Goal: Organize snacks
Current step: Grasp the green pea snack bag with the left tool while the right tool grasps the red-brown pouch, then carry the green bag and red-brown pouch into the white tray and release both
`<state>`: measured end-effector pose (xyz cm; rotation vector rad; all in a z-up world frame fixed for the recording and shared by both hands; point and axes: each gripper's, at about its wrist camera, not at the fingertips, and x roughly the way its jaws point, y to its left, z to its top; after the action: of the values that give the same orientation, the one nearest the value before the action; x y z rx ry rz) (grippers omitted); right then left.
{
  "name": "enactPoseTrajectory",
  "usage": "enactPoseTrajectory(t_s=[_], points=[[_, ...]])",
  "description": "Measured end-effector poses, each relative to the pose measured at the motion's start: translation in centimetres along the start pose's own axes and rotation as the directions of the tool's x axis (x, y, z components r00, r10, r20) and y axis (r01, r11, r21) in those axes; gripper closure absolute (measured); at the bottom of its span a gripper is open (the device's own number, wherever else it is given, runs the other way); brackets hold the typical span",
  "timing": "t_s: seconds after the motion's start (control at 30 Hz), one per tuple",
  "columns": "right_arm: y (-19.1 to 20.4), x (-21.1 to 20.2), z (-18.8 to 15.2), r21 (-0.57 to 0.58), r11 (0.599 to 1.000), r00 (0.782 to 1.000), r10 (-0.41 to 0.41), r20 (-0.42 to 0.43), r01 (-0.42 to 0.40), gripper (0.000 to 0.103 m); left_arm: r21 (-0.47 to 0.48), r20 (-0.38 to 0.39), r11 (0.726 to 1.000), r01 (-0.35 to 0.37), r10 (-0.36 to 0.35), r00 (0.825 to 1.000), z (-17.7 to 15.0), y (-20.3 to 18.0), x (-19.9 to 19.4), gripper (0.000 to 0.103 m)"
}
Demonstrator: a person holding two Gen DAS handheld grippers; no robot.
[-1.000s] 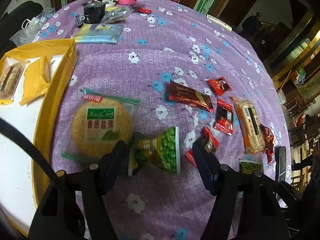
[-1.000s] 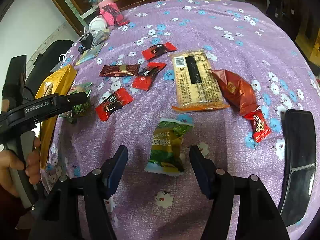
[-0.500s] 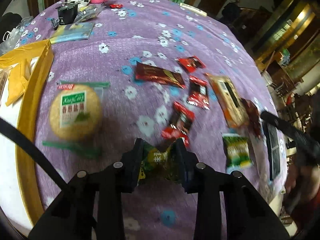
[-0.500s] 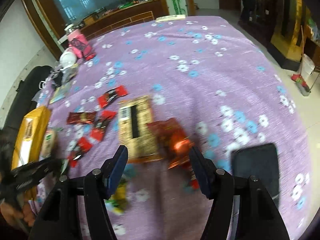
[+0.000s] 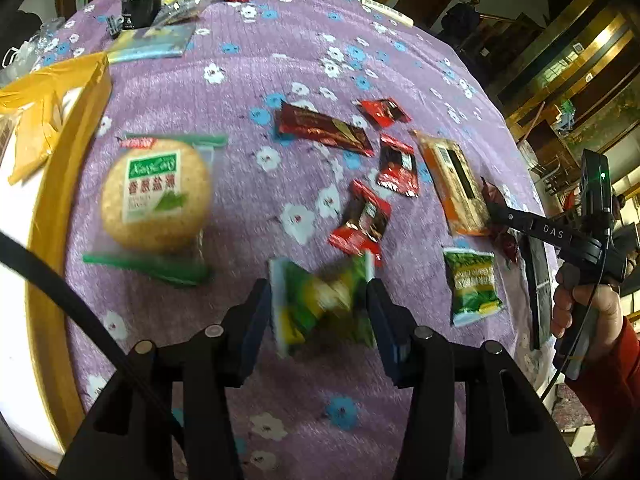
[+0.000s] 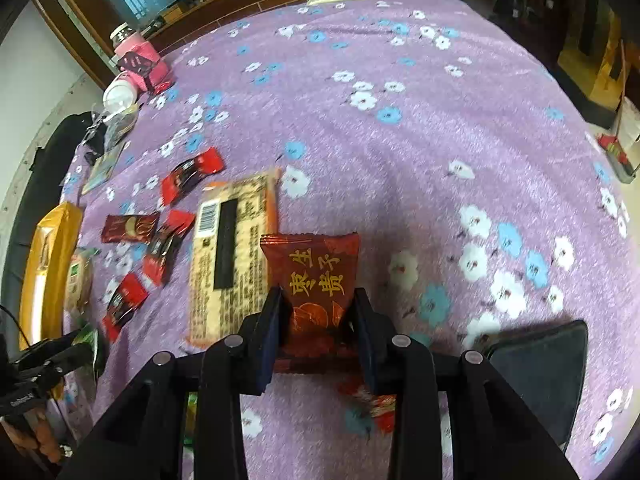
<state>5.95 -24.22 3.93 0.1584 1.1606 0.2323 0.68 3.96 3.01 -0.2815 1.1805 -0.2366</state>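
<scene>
On the purple flowered cloth, my left gripper (image 5: 320, 300) has a blurred, crumpled green pea packet (image 5: 316, 308) between its jaws. The packet's ends touch both pads while the jaws are opening. A round cracker pack (image 5: 156, 196) lies to its left and a second green packet (image 5: 472, 288) to its right. My right gripper (image 6: 318, 312) is closing on a dark red packet (image 6: 316, 268) with gold characters, both pads pressing its sides. Beside it lies a long orange bar pack (image 6: 232, 252). Several red candy wrappers (image 5: 366, 220) are scattered in the middle.
A yellow-rimmed box (image 5: 80, 120) holding yellow packs stands at the left table edge. A black phone (image 6: 536, 372) lies right of the right gripper. A pink bottle (image 6: 138, 62), a white lid and dark clutter sit at the far edge. A red-sleeved hand (image 5: 580, 304) holds the right gripper.
The left jaws pinched the green pea packet, dragged it right away from the cracker pack, then widened. The right gripper left the other green packet, reached the dark red packet and narrowed onto it.
</scene>
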Motion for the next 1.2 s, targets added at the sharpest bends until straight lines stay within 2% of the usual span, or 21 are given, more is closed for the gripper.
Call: enactPoseTrajectory(t_s=[0.13, 0.23, 0.33, 0.4, 0.57, 0.73, 0.97, 1.2], points=[[0.4, -0.2, -0.7, -0.048, 0.998, 0.999, -0.028, 0.016, 0.029, 0.07, 0.029, 0.009, 0.999, -0.026, 0.026, 1.0, -0.2, -0.7, 0.2, 0.053], [0.3, -0.4, -0.7, -0.033, 0.999, 0.999, -0.031, 0.028, 0.032, 0.072, 0.035, 0.011, 0.999, -0.03, 0.029, 1.0, -0.1, -1.0, 0.5, 0.059], [0.5, -1.2, -0.7, -0.028, 0.999, 0.999, -0.019, 0.05, 0.02, 0.074, 0.055, 0.014, 0.998, -0.038, 0.037, 0.999, 0.0, -1.2, 0.7, 0.06], [0.8, -1.5, -0.6, -0.028, 1.0, 0.998, -0.006, 0.057, 0.007, 0.074, 0.047, -0.033, 0.998, -0.041, 0.042, 0.999, 0.1, -1.0, 1.6, 0.062], [1.4, -2.1, -0.5, -0.035, 0.999, 0.997, 0.003, 0.071, -0.001, 0.074, 0.057, -0.023, 0.997, -0.056, 0.057, 0.998, 0.1, -1.1, 1.7, 0.062], [2.2, -2.8, -0.5, -0.042, 0.999, 0.996, 0.02, 0.083, -0.016, 0.074, 0.033, 0.008, 0.998, -0.046, 0.046, 0.999, 0.0, -0.8, 1.2, 0.065], [4.6, -3.8, -0.5, -0.072, 0.994, 0.992, 0.085, 0.097, -0.079, 0.074, -0.027, 0.08, 1.0, 0.01, -0.007, 0.997, 0.1, 0.0, -1.9, 0.065], [7.4, -3.6, -0.6, -0.134, 0.985, 0.988, 0.125, 0.085, -0.113, 0.074, -0.051, 0.137, 0.999, -0.004, 0.011, 0.99, 0.1, 1.0, -4.7, 0.065]])
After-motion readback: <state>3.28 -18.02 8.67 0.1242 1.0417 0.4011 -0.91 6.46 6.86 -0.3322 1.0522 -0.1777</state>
